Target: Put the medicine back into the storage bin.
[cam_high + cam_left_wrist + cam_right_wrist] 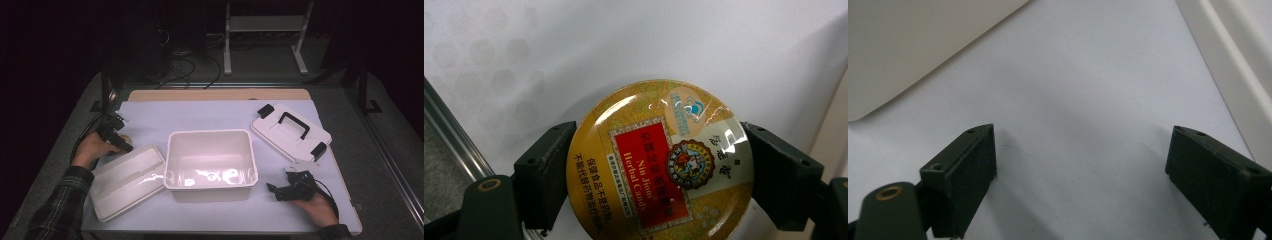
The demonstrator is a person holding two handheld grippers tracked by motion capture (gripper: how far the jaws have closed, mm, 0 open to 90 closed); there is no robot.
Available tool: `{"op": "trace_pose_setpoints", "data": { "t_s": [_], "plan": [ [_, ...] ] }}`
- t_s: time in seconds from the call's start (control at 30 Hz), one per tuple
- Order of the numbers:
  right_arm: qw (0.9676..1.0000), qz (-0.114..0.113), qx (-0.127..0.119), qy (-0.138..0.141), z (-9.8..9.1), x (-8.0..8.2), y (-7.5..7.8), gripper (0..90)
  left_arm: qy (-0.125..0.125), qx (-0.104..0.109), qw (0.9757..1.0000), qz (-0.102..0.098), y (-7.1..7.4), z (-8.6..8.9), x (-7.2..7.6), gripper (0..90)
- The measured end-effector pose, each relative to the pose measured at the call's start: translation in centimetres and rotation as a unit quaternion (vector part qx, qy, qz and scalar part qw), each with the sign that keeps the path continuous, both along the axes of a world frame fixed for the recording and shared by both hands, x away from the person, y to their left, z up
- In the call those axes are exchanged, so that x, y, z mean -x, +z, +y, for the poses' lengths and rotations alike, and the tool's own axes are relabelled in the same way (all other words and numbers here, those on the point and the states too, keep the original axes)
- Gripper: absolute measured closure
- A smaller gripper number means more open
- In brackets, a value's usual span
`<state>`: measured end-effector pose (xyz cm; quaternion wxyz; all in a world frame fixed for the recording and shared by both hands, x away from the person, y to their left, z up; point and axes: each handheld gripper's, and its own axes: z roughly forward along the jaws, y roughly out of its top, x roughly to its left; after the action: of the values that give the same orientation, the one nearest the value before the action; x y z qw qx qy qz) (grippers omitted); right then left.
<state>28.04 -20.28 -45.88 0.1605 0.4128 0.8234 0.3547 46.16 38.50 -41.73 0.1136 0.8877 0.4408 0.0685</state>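
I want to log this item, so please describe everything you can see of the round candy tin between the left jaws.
The candy tin is round, flat and glossy gold, apparently metal. Its lid bears a red label reading "Nin Jiom Herbal Candy", Chinese characters, a round emblem and a small blue logo. It lies flat, lid up and closed, on the white table cover. The left gripper brackets it, both jaws at its rim; whether they press is unclear.
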Motion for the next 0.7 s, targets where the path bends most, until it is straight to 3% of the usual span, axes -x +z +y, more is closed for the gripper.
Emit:
{"op": "trace_pose_setpoints", "data": {
  "t_s": [0.23, 0.7],
  "plan": [
    [1.0, 0.001, -0.001, -0.001, 0.0, 0.0, 0.0, 12.1, 0.008, 0.011, 0.9999, 0.0, 1.0, 0.0, 0.1, 19.7],
    [1.0, 0.0, 0.0, 0.0, 0.0, 0.0, 0.0, 12.1, -0.017, 0.009, 0.9998, -0.004, 5.9, -0.8, 0.8, 19.7]
  ]
}}
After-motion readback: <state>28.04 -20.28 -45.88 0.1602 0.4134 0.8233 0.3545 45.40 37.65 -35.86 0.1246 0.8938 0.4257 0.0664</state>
